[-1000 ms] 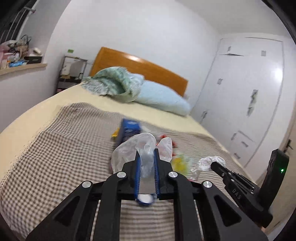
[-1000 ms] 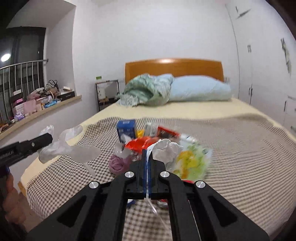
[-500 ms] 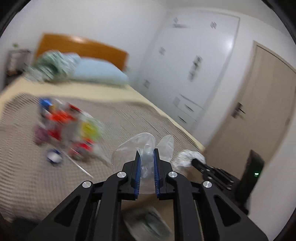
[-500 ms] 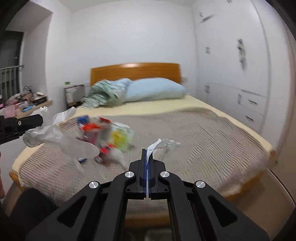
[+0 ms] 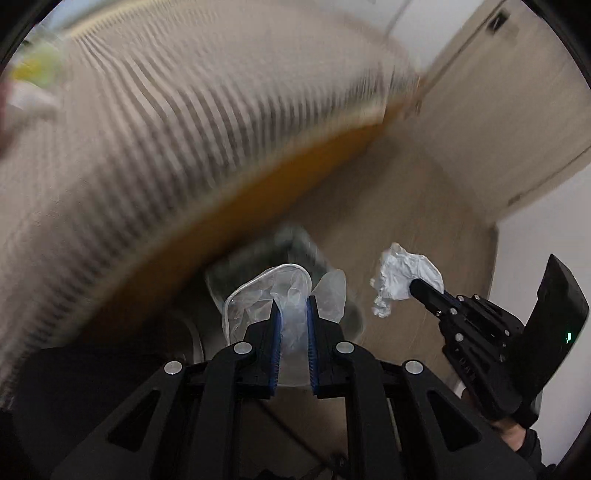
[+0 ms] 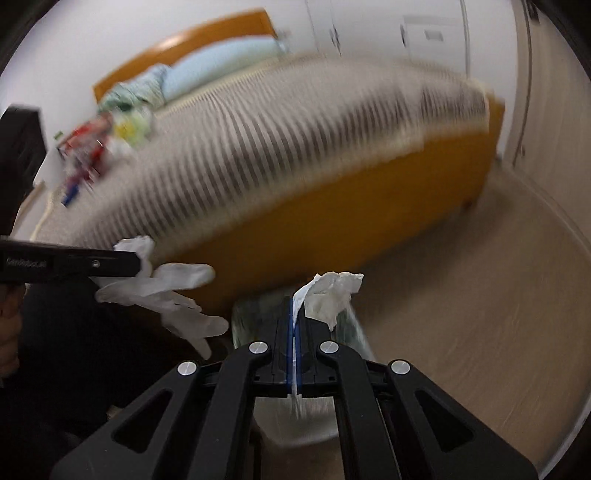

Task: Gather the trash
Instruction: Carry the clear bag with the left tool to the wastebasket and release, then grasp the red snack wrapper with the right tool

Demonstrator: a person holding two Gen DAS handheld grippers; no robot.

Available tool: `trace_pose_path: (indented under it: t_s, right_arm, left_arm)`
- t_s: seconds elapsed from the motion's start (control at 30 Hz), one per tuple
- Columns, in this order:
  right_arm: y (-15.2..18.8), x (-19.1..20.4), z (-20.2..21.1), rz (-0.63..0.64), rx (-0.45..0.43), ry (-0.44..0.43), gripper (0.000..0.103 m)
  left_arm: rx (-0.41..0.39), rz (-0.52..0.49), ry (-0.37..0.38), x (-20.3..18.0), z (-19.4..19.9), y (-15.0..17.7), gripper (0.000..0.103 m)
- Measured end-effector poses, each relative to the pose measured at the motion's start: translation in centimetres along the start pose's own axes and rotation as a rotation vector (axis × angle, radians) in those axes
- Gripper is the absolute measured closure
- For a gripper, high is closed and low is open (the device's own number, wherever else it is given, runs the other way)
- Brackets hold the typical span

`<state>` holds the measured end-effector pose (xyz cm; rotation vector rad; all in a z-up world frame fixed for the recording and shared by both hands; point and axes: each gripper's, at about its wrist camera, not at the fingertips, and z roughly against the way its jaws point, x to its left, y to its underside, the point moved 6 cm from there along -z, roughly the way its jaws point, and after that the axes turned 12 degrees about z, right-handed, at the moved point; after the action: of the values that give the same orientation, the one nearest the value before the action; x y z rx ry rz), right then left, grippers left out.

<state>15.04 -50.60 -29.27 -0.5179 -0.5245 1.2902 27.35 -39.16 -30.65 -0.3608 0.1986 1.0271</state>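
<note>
My left gripper (image 5: 292,308) is shut on a clear plastic glove (image 5: 273,299), which also hangs at the left of the right wrist view (image 6: 166,291). My right gripper (image 6: 295,308) is shut on a crumpled white tissue (image 6: 330,293), seen too at the right of the left wrist view (image 5: 402,277). Both are held above the floor, over a blurred grey-green bin (image 5: 295,243) that stands next to the bed's orange side; the bin also shows behind my right fingers (image 6: 251,314). More trash (image 6: 99,144) lies in a pile on the bed.
The bed with a checked cover (image 6: 258,147) and orange wooden frame (image 6: 351,214) fills the left and centre. Wooden floor (image 6: 480,295) lies to the right. A beige door (image 5: 517,110) and white wardrobe (image 6: 424,33) stand beyond.
Both grippers swung away from the bed top and tilted down toward the floor, still holding the glove and the tissue. The bin beside the bed came into view.
</note>
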Motion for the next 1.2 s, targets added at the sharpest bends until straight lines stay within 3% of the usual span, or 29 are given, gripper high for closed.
trace_pose_path:
  t_s: [0.1,0.2,0.27,0.33,0.37,0.43,0.5,0.53,0.57,0.6,0.63,0.87,1.1,1.2]
  right_arm:
    - [3.1,-0.2,-3.8,-0.038,0.083,-0.027,0.102]
    - [5.6,-0.4,-7.5,-0.070,0.164,-0.053,0.102]
    - [7.0,-0.5,-9.9,-0.080,0.218,-0.076,0.102]
    - [9.1,-0.7,-12.4,-0.111,0.297,-0.091,0.102]
    - [10.4,-0.8,-13.7,-0.146,0.342,-0.116,0.102]
    - [11.9,-1.4,-14.9,-0.191,0.381,-0.133,0.102]
    - [12.9,-1.6,-15.7,-0.227,0.387,-0.130,0.102]
    - [13.4,-2.2,-15.8,-0.239,0.390,-0.130,0.095]
    - [13.7,-2.3,-15.9,-0.251,0.394,-0.129,0.086]
    - [13.8,-2.4,-16.0,-0.263,0.399,-0.128,0.064]
    - [14.0,-2.7,-15.9,-0.268,0.404,-0.118,0.053]
    - [13.6,-4.4,-15.3,-0.311,0.416,-0.058,0.052]
    - [11.5,-5.1,-12.3,-0.287,0.353,-0.025,0.052]
    - [10.3,-5.6,-10.8,-0.261,0.332,0.009,0.052]
  left_arm:
    - [0.128,-0.011,-0.033,-0.6,-5.0,0.1,0.093]
    - [0.299,0.003,0.008,-1.1,-9.4,0.5,0.091]
    - [0.358,-0.046,-0.038,-1.6,-11.8,1.1,0.091]
    - [0.434,-0.077,-0.088,-1.7,-13.7,2.3,0.074]
    - [0.478,-0.072,-0.106,-1.6,-14.7,2.8,0.054]
    - [0.505,-0.062,-0.119,-0.4,-15.2,3.5,0.049]
    - [0.498,-0.053,-0.132,-0.1,-15.0,3.5,0.045]
    - [0.482,-0.042,-0.133,0.1,-14.8,3.2,0.043]
    - [0.468,-0.031,-0.135,0.4,-14.6,3.0,0.042]
    - [0.452,-0.018,-0.140,0.7,-14.6,2.7,0.041]
    - [0.441,-0.011,-0.151,0.9,-14.7,2.4,0.041]
    - [0.390,-0.049,-0.207,0.8,-14.4,1.9,0.038]
    - [0.342,-0.070,-0.192,0.6,-13.2,1.5,0.034]
    - [0.312,-0.059,-0.150,0.2,-11.9,1.0,0.034]
